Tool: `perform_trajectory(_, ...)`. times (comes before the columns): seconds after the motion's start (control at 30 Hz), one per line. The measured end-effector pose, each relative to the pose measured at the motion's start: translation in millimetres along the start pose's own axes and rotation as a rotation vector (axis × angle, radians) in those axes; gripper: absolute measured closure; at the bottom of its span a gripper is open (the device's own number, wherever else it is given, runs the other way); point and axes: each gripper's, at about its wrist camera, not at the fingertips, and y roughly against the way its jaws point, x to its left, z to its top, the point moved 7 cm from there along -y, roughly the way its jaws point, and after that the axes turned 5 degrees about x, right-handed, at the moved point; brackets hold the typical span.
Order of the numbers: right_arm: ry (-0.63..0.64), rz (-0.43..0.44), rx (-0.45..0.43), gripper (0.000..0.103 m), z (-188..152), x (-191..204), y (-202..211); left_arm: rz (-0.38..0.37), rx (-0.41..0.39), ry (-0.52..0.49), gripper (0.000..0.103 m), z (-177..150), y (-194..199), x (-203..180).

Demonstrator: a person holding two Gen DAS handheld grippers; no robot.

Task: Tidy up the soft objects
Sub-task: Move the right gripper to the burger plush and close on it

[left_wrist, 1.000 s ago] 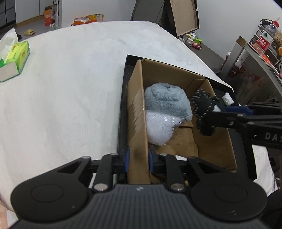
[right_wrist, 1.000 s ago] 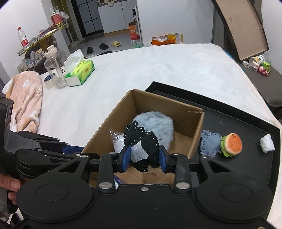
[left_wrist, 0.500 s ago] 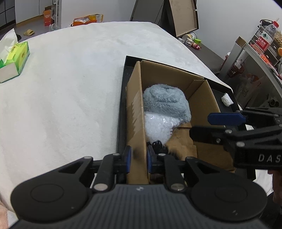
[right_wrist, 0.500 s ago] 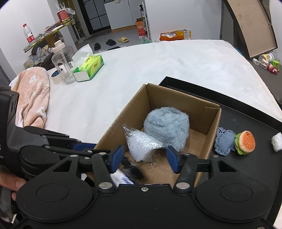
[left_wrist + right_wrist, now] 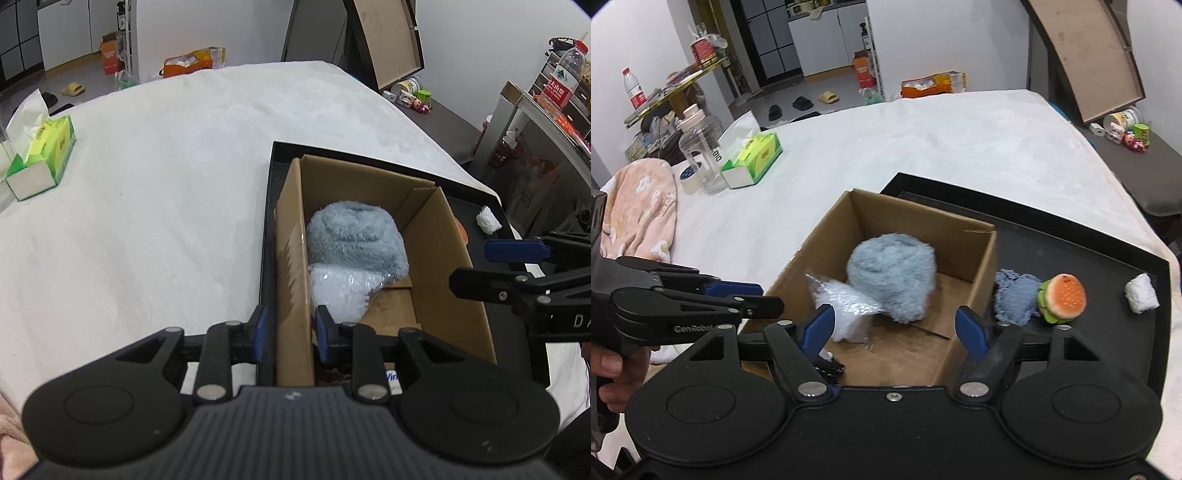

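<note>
Cardboard box [image 5: 964, 236] mid-frame holds fluffy grey roll [image 5: 892, 280] and bagged white item [image 5: 846, 308]; burger plush [image 5: 1063, 297], blue cloth [image 5: 1014, 299], white wad [image 5: 1141, 295] remain on tray right; right gripper [image 5: 894, 328] opening, empty; left gripper [image 5: 290, 334] opening astride box wall.

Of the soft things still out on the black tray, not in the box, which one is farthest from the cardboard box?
The small white wad, alone near the tray's right edge. The blue cloth lies beside the box, and the burger toy is next to that cloth.

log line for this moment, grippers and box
left hand-held gripper: opening, straddles cardboard box wall | right hand-held gripper: opening, empty | outside box: burger toy
</note>
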Motion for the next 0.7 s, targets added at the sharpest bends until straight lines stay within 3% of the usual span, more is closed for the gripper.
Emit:
perform_trajectory(0.3, -0.035, -0.037, -0.031, 0.025, 1, -27, 9, 0.019, -0.019, -0.011, 0.049, 9, 0, -8)
perform_trajectory(0.47, -0.062, -0.055, -0.037, 0.023, -1, -44, 10, 0.037, -0.024, -0.011, 0.046, 12, -1, -10)
perform_trajectory(0.7, -0.106, -0.079, -0.047, 0.019, -4, -71, 7, 0.038, -0.024, -0.005, 0.031, 17, -4, -15)
